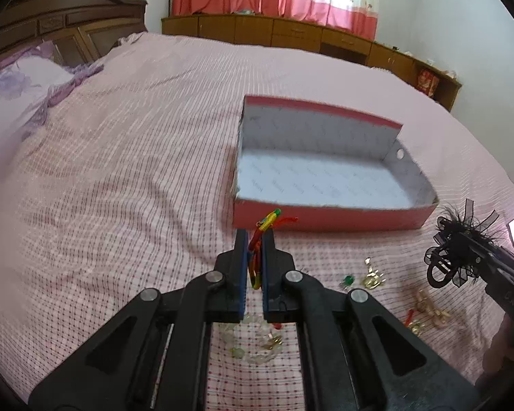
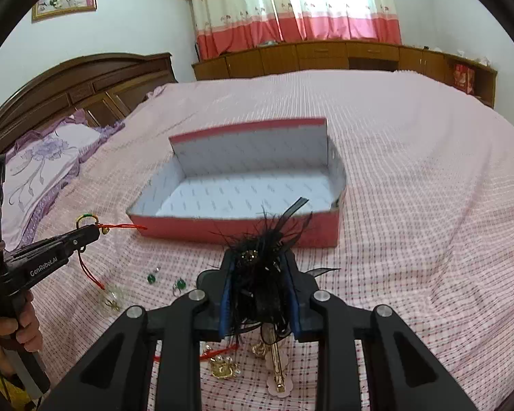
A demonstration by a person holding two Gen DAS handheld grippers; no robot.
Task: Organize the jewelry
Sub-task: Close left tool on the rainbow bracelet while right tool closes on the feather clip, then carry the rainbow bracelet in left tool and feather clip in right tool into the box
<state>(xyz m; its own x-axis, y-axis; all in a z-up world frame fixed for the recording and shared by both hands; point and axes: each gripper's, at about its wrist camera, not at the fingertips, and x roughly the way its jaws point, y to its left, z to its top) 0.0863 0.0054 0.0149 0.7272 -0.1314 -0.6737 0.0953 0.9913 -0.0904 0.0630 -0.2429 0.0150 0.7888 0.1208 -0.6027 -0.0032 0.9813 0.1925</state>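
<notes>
Room: I work on a bed (image 1: pixel 137 144) with a pink checked cover, curtains and low cabinets behind.
Left gripper (image 1: pixel 255 239): my jaws are pressed together on a red and yellow cord bracelet (image 1: pixel 265 226), held above the cover, just short of the box.
Box (image 1: pixel 325 217): red, open, white inside, nothing in it yet.
Right gripper (image 2: pixel 258 274): my jaws pinch a black feather hair clip (image 2: pixel 262 250) near the box front.
Loose pieces: green earrings (image 2: pixel 164 281) and gold trinkets (image 2: pixel 222 366) lie on the cover.
Advice: I should carry both over the front wall, lower them, then let go.
</notes>
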